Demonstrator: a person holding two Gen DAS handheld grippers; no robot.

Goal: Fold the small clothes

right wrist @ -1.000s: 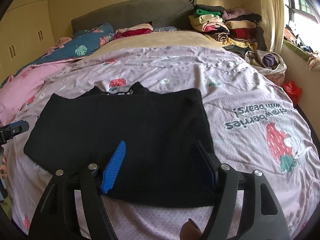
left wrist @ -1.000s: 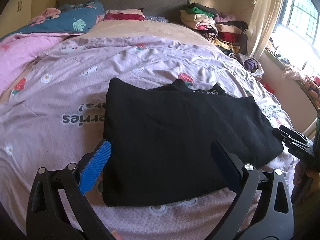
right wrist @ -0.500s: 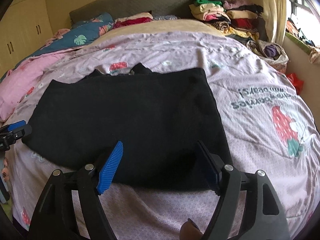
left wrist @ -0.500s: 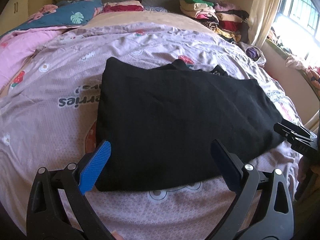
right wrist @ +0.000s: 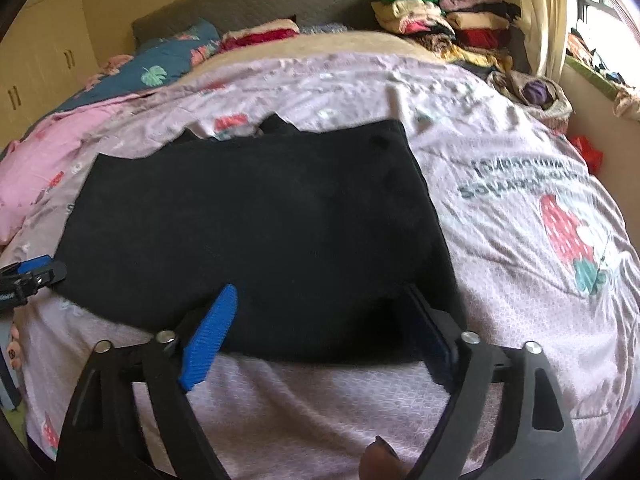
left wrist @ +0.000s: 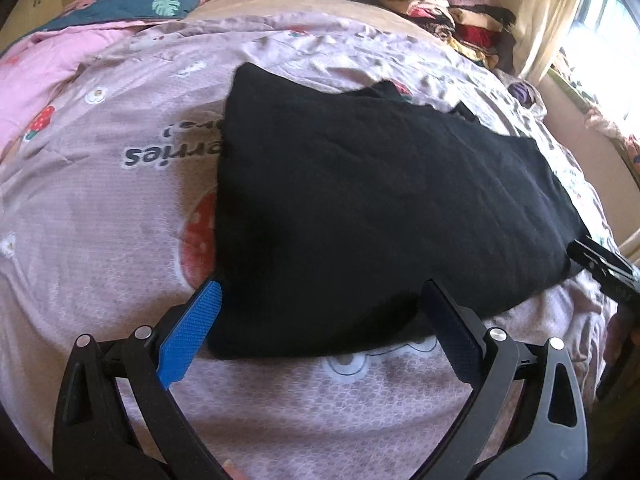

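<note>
A black garment lies flat and partly folded on the pink strawberry bedspread. It also shows in the right wrist view. My left gripper is open, its blue pads straddling the garment's near left corner. My right gripper is open over the garment's near right edge. The right gripper's tip shows at the right edge of the left wrist view. The left gripper's tip shows at the left edge of the right wrist view.
A stack of folded clothes sits at the head of the bed on the right. Pillows and a blue leaf-print quilt lie at the head. A pink blanket lies on the left. A window and curtain are on the right.
Both grippers have dropped lower and moved closer to the garment's near edge. Their open jaws now straddle its two near corners. The garment has not moved.
</note>
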